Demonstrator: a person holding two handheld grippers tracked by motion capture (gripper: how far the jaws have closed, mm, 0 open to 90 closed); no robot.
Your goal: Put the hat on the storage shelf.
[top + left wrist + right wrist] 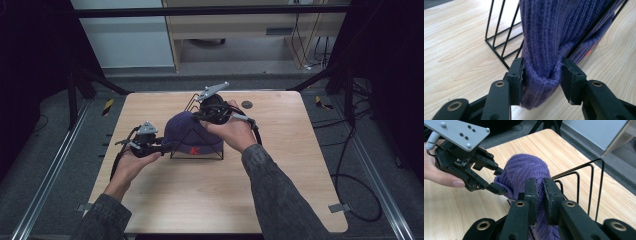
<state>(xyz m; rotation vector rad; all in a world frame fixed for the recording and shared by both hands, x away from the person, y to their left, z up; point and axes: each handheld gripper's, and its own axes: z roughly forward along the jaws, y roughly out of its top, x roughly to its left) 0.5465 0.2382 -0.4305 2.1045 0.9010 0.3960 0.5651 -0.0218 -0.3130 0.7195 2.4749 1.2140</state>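
A purple knit hat is draped over a black wire rack near the centre of the high view, on the light wood table; a small red mark is seen on its lower front edge. In the left gripper view the ribbed knit hangs down the middle of the frame, with the rack wires at upper left and another wire running diagonally at right. The left claw is clamped on a bunched fold of the hat's lower edge, jaws pressed into the fabric from both sides; in the high view it is seen at centre left, held by the left hand. The right claw is closed tight on a thin fold of the hat at lower centre of the right gripper view, jaws nearly together; rack wires are seen at right, and the left claw is seen gripping the hat's far edge at centre left. In the high view the right claw is placed at the hat's top, held by the right hand. A small dark disc lies on the table just right of it.
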